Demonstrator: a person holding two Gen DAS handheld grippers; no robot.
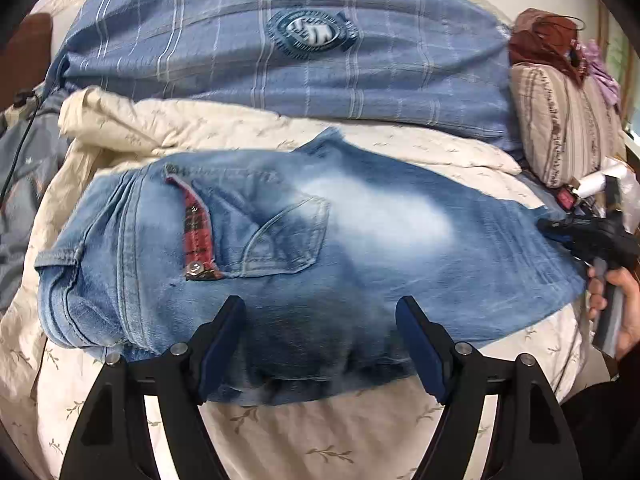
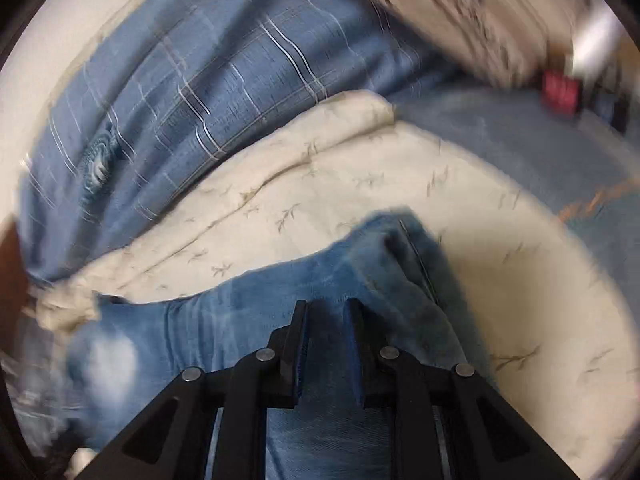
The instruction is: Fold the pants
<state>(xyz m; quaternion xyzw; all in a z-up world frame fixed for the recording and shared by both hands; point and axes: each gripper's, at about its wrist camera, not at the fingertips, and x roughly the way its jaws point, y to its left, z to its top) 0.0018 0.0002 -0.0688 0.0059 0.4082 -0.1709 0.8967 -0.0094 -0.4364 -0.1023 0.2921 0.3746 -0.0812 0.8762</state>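
Left wrist view: faded, folded denim jeans (image 1: 304, 248) on a leaf-print cream quilt (image 1: 320, 440); left gripper (image 1: 320, 344) gapes wide above them. Right gripper (image 2: 326, 344), nearly closed, pinches denim.

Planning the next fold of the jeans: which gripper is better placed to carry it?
Right. The right gripper has its jaws nearly closed around the jeans at their end, while the left gripper hovers open over them.
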